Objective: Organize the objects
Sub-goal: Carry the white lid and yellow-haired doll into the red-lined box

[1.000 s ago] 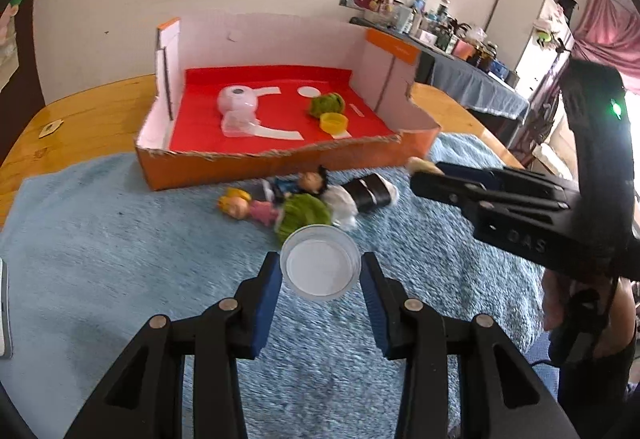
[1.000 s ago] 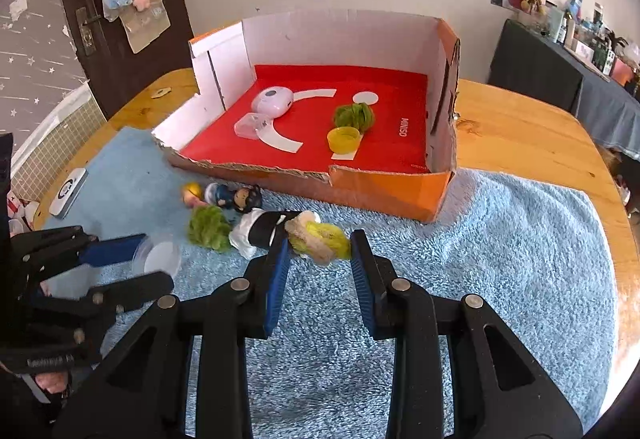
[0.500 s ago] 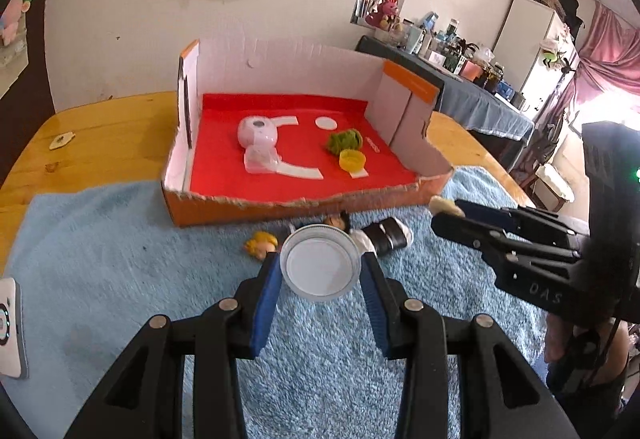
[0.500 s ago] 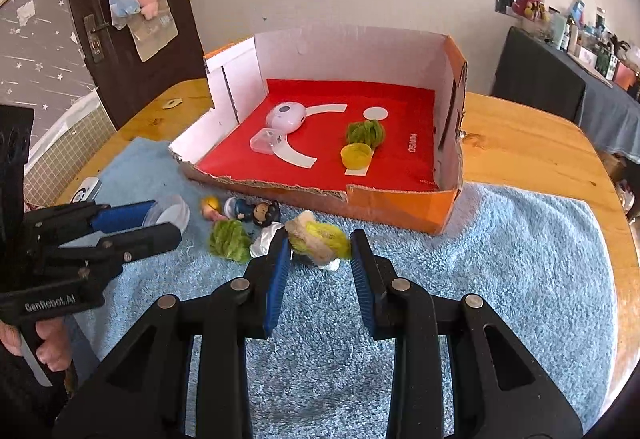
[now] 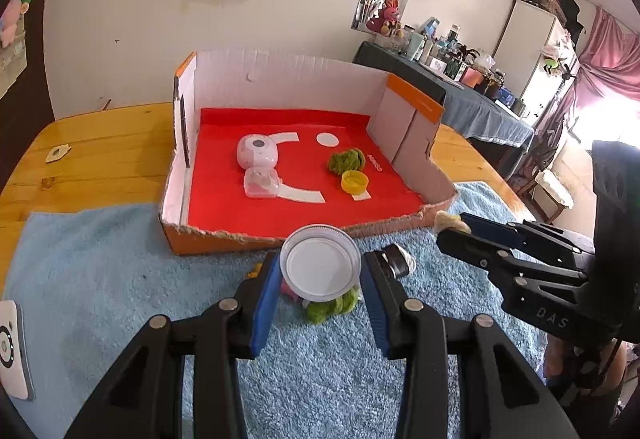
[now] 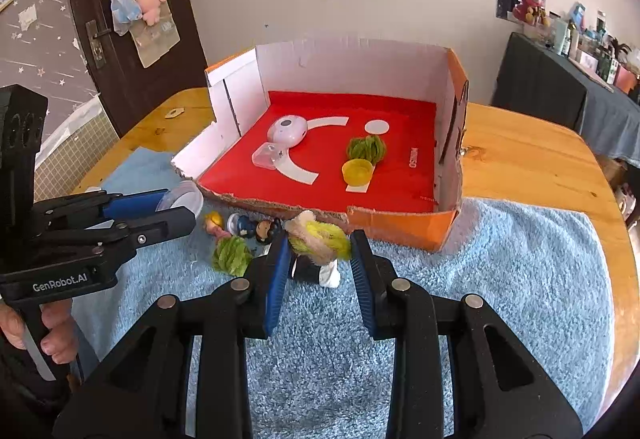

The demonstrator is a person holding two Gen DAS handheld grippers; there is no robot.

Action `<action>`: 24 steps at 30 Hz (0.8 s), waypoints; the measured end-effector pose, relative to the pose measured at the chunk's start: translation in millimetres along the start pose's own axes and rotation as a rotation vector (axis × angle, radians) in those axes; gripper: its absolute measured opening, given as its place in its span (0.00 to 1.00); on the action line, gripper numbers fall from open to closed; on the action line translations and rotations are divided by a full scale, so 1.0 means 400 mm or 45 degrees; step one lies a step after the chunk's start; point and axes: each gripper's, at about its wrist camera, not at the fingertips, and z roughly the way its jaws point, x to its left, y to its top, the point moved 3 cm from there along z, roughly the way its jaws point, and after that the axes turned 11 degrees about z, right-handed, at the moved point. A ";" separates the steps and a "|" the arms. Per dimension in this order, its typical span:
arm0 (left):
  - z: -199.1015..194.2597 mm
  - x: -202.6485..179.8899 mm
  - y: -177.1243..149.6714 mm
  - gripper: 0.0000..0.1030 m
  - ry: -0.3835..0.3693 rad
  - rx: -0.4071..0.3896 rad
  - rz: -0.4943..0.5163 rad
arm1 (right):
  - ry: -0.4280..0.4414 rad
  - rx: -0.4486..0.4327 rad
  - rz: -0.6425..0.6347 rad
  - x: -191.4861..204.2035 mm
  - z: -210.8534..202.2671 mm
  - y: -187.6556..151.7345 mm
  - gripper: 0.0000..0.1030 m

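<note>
The left gripper (image 5: pixel 320 275), clamped on a clear lid (image 5: pixel 320 268), has risen nearer the box (image 5: pixel 288 87); the right gripper (image 6: pixel 320 239) stays clamped on a yellow fluffy toy (image 6: pixel 318 237). The box holds a pink gadget (image 5: pixel 257 152), green tuft (image 5: pixel 346 160) and yellow cap (image 5: pixel 354 182).

red-floored orange box (image 5: pixel 208 239), light blue towel (image 5: pixel 100 279), yellow cap (image 5: pixel 354 182)

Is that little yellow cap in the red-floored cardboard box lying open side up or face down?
Open side up. In both views the small yellow plastic cap shows its raised rim and hollow inside, resting beside the green yarn ball.
</note>
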 end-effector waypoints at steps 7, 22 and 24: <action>0.007 0.017 0.045 0.41 0.018 -0.011 0.000 | -0.001 -0.019 -0.009 0.005 0.000 0.028 0.29; 0.049 0.060 0.095 0.41 0.013 0.018 -0.028 | -0.011 -0.015 -0.023 0.007 0.030 0.081 0.29; 0.055 0.067 0.097 0.41 0.014 0.026 -0.029 | -0.014 -0.009 -0.023 0.005 0.038 0.085 0.29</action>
